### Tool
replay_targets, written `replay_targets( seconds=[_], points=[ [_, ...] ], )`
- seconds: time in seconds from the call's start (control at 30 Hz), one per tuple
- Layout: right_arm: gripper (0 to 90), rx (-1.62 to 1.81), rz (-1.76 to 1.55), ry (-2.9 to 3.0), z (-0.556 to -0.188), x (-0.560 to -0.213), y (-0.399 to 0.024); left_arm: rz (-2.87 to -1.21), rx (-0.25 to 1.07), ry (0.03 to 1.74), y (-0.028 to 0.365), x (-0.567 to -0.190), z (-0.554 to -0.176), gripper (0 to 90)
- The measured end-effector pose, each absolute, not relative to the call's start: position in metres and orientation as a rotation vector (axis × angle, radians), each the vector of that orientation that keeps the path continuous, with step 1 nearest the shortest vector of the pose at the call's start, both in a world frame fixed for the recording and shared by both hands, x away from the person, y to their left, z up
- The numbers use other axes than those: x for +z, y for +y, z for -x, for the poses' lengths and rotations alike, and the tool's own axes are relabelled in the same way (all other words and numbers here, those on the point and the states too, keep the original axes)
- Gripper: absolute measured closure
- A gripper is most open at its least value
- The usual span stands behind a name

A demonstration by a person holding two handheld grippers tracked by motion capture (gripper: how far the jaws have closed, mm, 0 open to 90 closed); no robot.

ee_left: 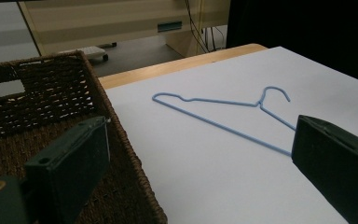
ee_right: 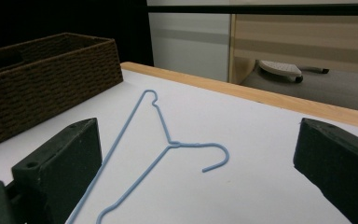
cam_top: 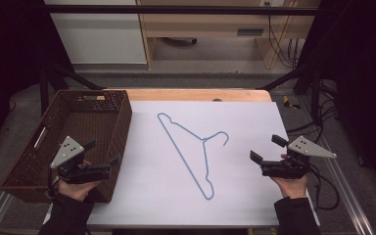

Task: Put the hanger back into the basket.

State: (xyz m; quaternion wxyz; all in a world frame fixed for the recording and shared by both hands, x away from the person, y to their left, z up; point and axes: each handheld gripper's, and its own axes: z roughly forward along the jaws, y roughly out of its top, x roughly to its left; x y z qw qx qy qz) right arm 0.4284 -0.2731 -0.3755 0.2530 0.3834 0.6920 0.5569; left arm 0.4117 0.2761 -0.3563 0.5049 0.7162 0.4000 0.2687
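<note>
A light-blue wire hanger (cam_top: 203, 141) lies flat on the white tabletop (cam_top: 147, 196), its hook pointing right. My left gripper (cam_top: 103, 152) is held open and empty over the near right corner of a brown wicker basket (cam_top: 120, 129), left of the hanger. My right gripper (cam_top: 266, 148) is open and empty near the table's right edge, right of the hanger. In the left gripper view the hanger (ee_left: 223, 127) lies ahead between the spread jaws of the left gripper (ee_left: 200, 140). The right gripper (ee_right: 198, 135) frames the hanger (ee_right: 171, 144) the same way.
The basket (ee_left: 121, 140) takes up the table's left side, and its inside looks bare. A wooden strip (cam_top: 196, 94) borders the far table edge. Cabinets and a wheeled base stand on the floor beyond. Cables (cam_top: 323, 117) hang off the right side.
</note>
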Motion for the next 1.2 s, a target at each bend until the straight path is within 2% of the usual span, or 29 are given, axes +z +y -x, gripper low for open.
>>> replay_targets(
  seconds=[0.7,1.2],
  points=[
    [3.8,1.433,-1.036,1.968,-0.433,-0.375,-0.246,-1.729,0.658,0.949,0.272,-0.354,-0.408,3.8],
    [7.3,1.292,-1.024,2.147,-0.464,-0.387,-0.179,-1.718,0.663,0.962,0.278,-0.352,-0.409,3.8]
  ],
)
